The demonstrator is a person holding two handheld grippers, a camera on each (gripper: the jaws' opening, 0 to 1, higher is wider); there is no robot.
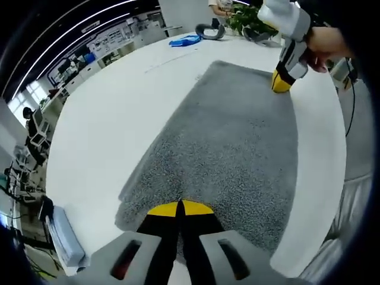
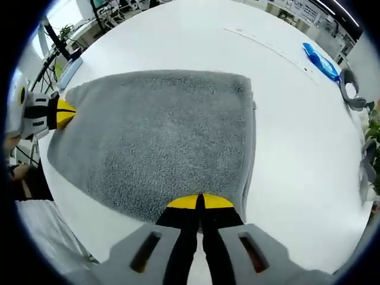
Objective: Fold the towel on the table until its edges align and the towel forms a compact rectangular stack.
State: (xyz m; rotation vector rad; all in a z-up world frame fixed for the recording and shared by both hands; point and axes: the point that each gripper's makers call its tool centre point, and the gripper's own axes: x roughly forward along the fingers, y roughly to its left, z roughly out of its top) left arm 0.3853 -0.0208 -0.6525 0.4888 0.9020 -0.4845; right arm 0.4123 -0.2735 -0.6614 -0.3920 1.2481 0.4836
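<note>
Lying flat on the white counter [image 1: 107,130], the grey towel [image 1: 231,148] was pinched at two corners of its near edge: the left gripper [image 1: 179,209] and right gripper [image 2: 200,202] each had jaws pressed together on the cloth. Judged as the grasp step of a fold, the next move called for lifting both corners together and carrying them evenly to the far edge.

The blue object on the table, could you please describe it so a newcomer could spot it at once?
Start at the white table and its grey towel. Beyond the towel's far edge lies the blue object, the table's sole bright blue item, beside a grey curved thing.
</note>
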